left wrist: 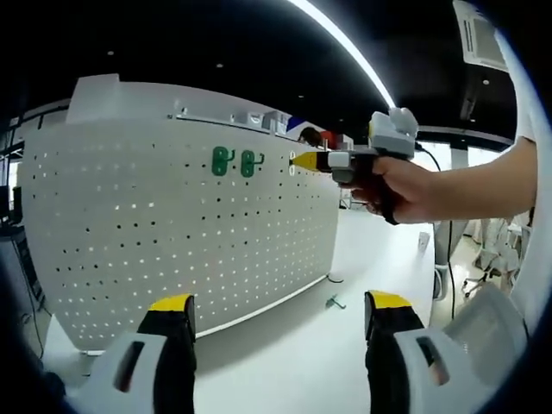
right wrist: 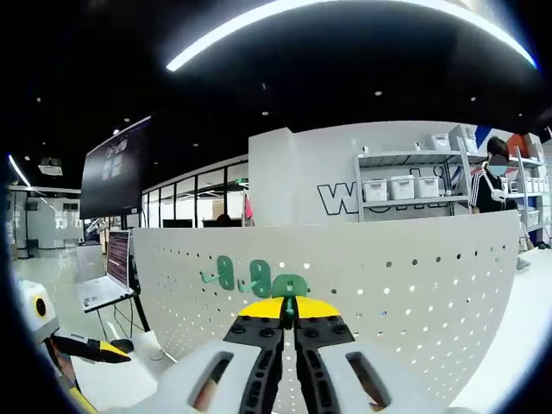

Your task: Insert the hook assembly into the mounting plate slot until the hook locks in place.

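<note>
Right gripper [right wrist: 290, 321]: yellow-tipped black jaws drawn together on a small green plastic hook assembly [right wrist: 290, 289], whose stem shows in the narrow gap between the tips while its rounded head stands just past them, up against the white perforated metal mounting plate [right wrist: 414, 285]. In the left gripper view the same tool [left wrist: 297, 160] comes in from the right, held in a person's hand [left wrist: 405, 185], its yellow tips at the upper right part of the plate [left wrist: 172, 233] (whether the hook is seated in a slot cannot be told).

Left gripper [left wrist: 280, 312]: jaws wide apart, yellow tips with black bodies and pale grey housings, nothing between them; it hangs above the white tabletop [left wrist: 293, 354], well back from the plate.

Two green hooks already mounted [left wrist: 235, 161]: side by side on the upper rows of the plate, just left of the right gripper's tips. In the right gripper view they appear as a blurred pair [right wrist: 240, 276] beside the held one.

Loose green hook piece [left wrist: 335, 302]: lying on the tabletop near the plate's lower right corner, apart from both tools.

Surroundings, right gripper view: open laptop [right wrist: 108, 272] on a stand at the left; dark wall screen [right wrist: 116, 168] above it; metal shelving with white storage bins [right wrist: 405, 185] behind the plate; a person in dark clothing [right wrist: 493, 191] standing beside the shelves. Bright ceiling light strip [left wrist: 345, 43] overhead (seen in both views).
</note>
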`<action>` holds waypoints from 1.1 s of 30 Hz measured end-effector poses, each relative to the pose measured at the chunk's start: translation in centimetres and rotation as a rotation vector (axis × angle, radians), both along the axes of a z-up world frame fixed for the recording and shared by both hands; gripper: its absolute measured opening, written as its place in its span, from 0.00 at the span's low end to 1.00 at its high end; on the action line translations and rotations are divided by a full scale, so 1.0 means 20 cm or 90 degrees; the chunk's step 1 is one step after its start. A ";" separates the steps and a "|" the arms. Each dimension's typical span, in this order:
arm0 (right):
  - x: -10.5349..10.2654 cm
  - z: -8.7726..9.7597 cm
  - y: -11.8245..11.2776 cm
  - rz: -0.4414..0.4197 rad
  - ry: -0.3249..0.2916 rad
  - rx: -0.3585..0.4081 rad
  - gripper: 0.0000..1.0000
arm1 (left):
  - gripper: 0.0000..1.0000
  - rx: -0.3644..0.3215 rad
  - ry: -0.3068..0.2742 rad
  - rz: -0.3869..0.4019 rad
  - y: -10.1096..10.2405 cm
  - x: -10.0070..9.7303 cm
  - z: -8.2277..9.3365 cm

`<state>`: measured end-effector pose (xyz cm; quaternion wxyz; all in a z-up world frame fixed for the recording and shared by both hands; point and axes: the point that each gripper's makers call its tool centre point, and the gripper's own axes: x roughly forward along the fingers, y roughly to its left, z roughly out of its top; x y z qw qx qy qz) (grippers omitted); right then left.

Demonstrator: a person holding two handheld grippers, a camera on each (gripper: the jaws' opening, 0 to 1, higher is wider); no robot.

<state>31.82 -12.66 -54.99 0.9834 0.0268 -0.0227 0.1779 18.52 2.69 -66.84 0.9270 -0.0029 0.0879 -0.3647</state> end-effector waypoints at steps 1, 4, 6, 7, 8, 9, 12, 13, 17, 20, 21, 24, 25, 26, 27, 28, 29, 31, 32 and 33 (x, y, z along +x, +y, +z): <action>0.00 0.00 0.00 0.000 -0.001 0.000 0.00 | 0.83 0.000 0.000 0.001 0.00 0.00 0.00; 0.03 0.01 -0.01 -0.005 -0.005 -0.003 0.00 | 0.83 0.000 0.002 0.003 0.01 -0.01 -0.01; 0.04 0.01 -0.01 -0.006 -0.004 0.002 0.00 | 0.83 0.002 0.004 0.006 0.03 -0.01 -0.02; 0.05 0.01 -0.01 -0.008 -0.006 0.000 0.00 | 0.83 0.000 0.005 0.008 0.04 -0.01 -0.02; 0.05 0.02 0.00 -0.008 -0.006 0.000 0.00 | 0.83 -0.001 0.006 0.009 0.04 -0.01 -0.02; 0.06 0.02 0.00 -0.008 -0.006 0.001 0.00 | 0.83 -0.001 0.006 0.010 0.04 -0.02 -0.02; 0.07 0.01 0.00 -0.013 -0.006 0.000 0.00 | 0.83 0.003 0.006 0.010 0.05 -0.02 -0.02; 0.08 0.01 0.00 -0.013 -0.006 0.003 0.00 | 0.83 0.003 0.006 0.010 0.06 -0.02 -0.03; 0.10 0.00 0.00 -0.019 -0.008 -0.002 0.00 | 0.83 0.004 0.006 0.014 0.07 -0.03 -0.03; 0.11 0.01 0.00 -0.024 -0.011 -0.008 0.00 | 0.83 0.003 0.007 0.015 0.08 -0.04 -0.03; 0.12 0.01 -0.01 -0.025 -0.011 -0.008 0.00 | 0.83 0.004 0.008 0.016 0.08 -0.04 -0.04; 0.13 0.01 -0.01 -0.028 -0.012 -0.009 0.00 | 0.83 0.004 0.010 0.016 0.09 -0.05 -0.05; 0.14 0.00 -0.01 -0.028 -0.011 -0.010 0.00 | 0.83 0.005 0.011 0.017 0.09 -0.05 -0.05; 0.15 0.00 -0.01 -0.028 -0.011 -0.013 0.00 | 0.83 0.005 0.012 0.017 0.09 -0.05 -0.05; 0.15 0.00 -0.01 -0.027 -0.010 -0.014 0.00 | 0.83 0.005 0.011 0.017 0.09 -0.05 -0.05; 0.15 0.01 -0.01 -0.027 -0.011 -0.014 0.00 | 0.83 0.004 0.011 0.018 0.09 -0.05 -0.05; 0.15 0.01 0.00 -0.026 -0.013 -0.014 0.00 | 0.83 0.004 0.011 0.020 0.10 -0.05 -0.05; 0.16 0.02 0.00 -0.025 -0.016 -0.016 0.00 | 0.82 0.002 0.012 0.022 0.10 -0.05 -0.05; 0.16 0.02 0.00 -0.025 -0.016 -0.016 0.00 | 0.82 0.002 0.013 0.023 0.10 -0.05 -0.06; 0.17 0.02 0.00 -0.024 -0.017 -0.018 0.00 | 0.82 0.003 0.014 0.023 0.10 -0.06 -0.06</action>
